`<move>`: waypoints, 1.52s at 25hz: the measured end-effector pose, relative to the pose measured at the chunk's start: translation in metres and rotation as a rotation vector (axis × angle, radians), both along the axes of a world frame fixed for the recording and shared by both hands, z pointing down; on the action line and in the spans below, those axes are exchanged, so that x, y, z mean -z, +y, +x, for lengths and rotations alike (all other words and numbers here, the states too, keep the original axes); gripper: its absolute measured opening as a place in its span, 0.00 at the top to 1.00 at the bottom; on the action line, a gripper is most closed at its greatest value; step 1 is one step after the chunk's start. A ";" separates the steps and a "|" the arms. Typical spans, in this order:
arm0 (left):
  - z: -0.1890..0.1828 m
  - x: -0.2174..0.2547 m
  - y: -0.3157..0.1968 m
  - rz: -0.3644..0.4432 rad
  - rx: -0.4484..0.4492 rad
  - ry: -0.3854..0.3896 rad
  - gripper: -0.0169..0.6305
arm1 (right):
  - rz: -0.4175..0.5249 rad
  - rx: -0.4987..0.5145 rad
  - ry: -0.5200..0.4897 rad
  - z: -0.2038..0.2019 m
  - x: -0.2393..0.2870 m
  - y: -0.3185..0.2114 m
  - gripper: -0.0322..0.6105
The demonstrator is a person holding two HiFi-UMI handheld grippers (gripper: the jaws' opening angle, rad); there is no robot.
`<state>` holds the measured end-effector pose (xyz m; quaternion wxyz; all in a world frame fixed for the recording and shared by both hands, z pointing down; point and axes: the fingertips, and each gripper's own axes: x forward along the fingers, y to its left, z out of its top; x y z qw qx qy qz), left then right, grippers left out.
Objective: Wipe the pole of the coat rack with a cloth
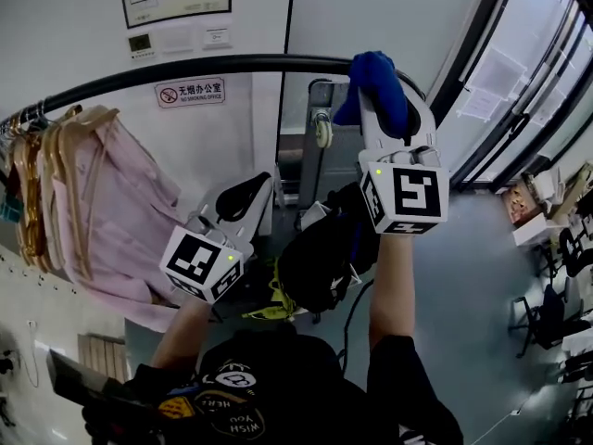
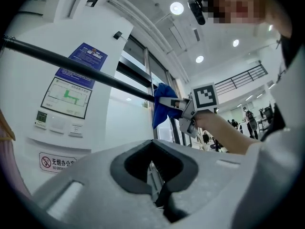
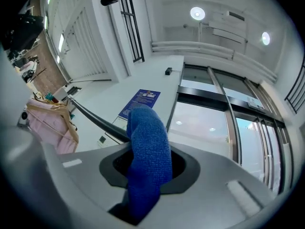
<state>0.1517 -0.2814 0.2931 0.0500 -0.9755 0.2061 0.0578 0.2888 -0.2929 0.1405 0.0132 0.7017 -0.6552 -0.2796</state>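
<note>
The coat rack's black pole point(image 1: 185, 69) runs across the top of the head view, curving down at the left. My right gripper point(image 1: 380, 80) is raised to the pole's right end and is shut on a blue cloth point(image 1: 375, 83) that lies against the pole. In the right gripper view the cloth point(image 3: 147, 156) bulges out between the jaws, and the pole point(image 3: 95, 120) runs off to the left behind it. My left gripper point(image 1: 243, 200) hangs lower and to the left, away from the pole, jaws shut and empty. The left gripper view shows the pole point(image 2: 81, 68), the cloth point(image 2: 163, 104) and the right gripper point(image 2: 177, 104).
Pink garments point(image 1: 102, 202) on wooden hangers point(image 1: 42, 156) hang at the pole's left end. A white wall with notices point(image 1: 190, 91) is behind it, and a glass door point(image 1: 519, 72) is at the right. A black bag point(image 1: 320, 262) sits below between my arms.
</note>
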 end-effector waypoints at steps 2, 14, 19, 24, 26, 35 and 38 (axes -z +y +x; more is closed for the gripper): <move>0.004 0.001 0.003 0.001 -0.006 -0.001 0.98 | 0.001 -0.020 -0.015 0.014 -0.001 0.006 0.80; -0.044 -0.006 -0.008 -0.020 0.125 0.001 0.98 | 0.014 0.180 0.101 -0.113 -0.004 -0.035 0.80; -0.090 -0.002 -0.018 -0.022 0.228 0.008 0.98 | -0.035 0.301 0.200 -0.210 -0.010 -0.063 0.80; -0.132 -0.005 -0.023 -0.029 0.306 0.018 0.98 | -0.066 0.370 0.284 -0.292 -0.022 -0.091 0.80; -0.144 -0.005 -0.025 -0.030 0.330 0.021 0.98 | -0.072 0.386 0.309 -0.316 -0.025 -0.099 0.80; -0.147 -0.004 -0.031 -0.034 0.314 0.025 0.98 | -0.058 0.359 0.288 -0.299 -0.022 -0.091 0.80; -0.128 -0.001 -0.030 -0.027 0.267 0.024 0.98 | -0.013 0.303 0.238 -0.255 -0.009 -0.075 0.81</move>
